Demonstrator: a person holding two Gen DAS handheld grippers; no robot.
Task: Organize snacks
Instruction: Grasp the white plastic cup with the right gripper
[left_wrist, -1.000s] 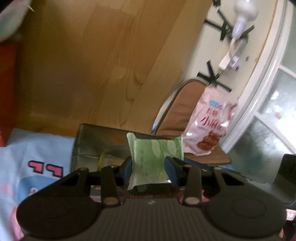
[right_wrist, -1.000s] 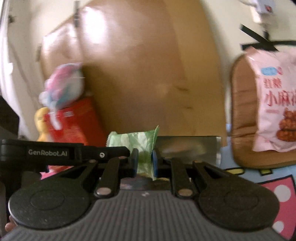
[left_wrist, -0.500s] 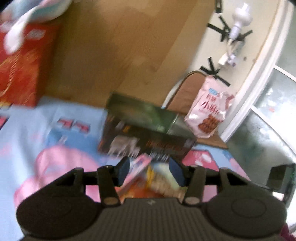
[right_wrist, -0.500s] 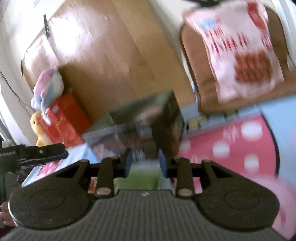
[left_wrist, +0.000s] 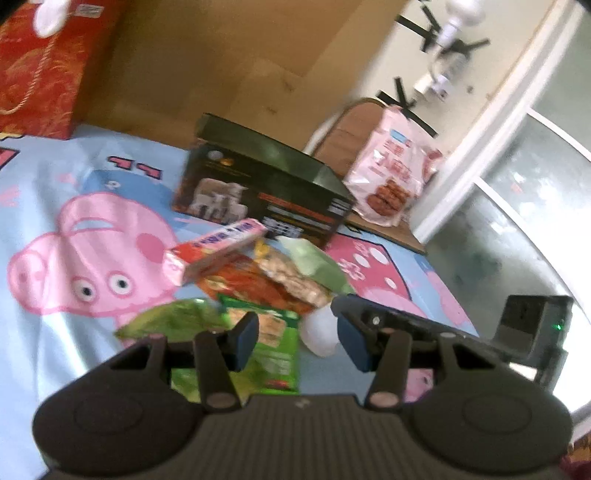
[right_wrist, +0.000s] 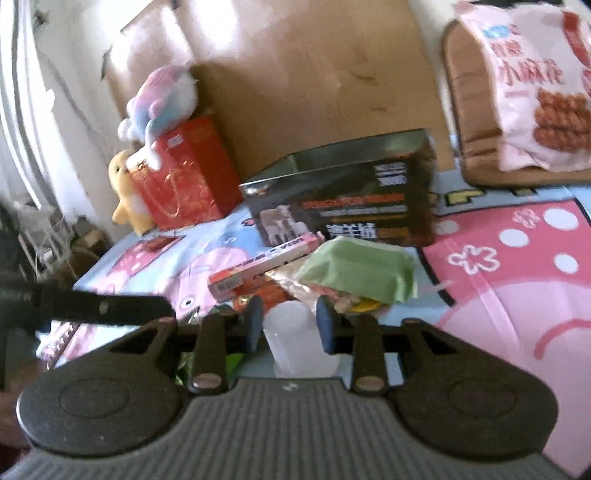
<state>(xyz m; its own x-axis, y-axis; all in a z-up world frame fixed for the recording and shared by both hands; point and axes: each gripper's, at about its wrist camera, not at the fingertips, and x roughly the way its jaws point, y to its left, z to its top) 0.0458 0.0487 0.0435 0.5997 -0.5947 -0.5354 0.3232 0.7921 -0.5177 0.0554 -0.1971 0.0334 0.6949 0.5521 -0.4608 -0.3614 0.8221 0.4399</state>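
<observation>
From the left wrist view, the left gripper (left_wrist: 297, 341) hangs over a heap of snacks on the cartoon-pig bedsheet (left_wrist: 55, 206). Its jaws have just been opening and stand released, gripping nothing, with a green packet (left_wrist: 273, 354) and a white packet (left_wrist: 319, 332) lying below them. The dark box (left_wrist: 258, 188) stands open-topped just behind the heap, toward the far edge of the bed. I judge the sorting barely begun: a pink carton (left_wrist: 218, 251), an orange packet (left_wrist: 255, 284) and a pale green pouch (left_wrist: 314, 266) lie loose. The lettering is too blurred to read.

From the right wrist view, the right gripper (right_wrist: 290, 325) also has its jaws apart after just opening, empty, above the white packet (right_wrist: 299, 339). The pale green pouch (right_wrist: 360, 271) and pink carton (right_wrist: 266, 264) sit right in front of the dark box (right_wrist: 343, 199). A big pink bag (right_wrist: 535, 85) leans at the far right corner; its print looks like "小麻花", though I wouldn't swear to it. A red gift bag (right_wrist: 188, 177) stands at the far left.
</observation>
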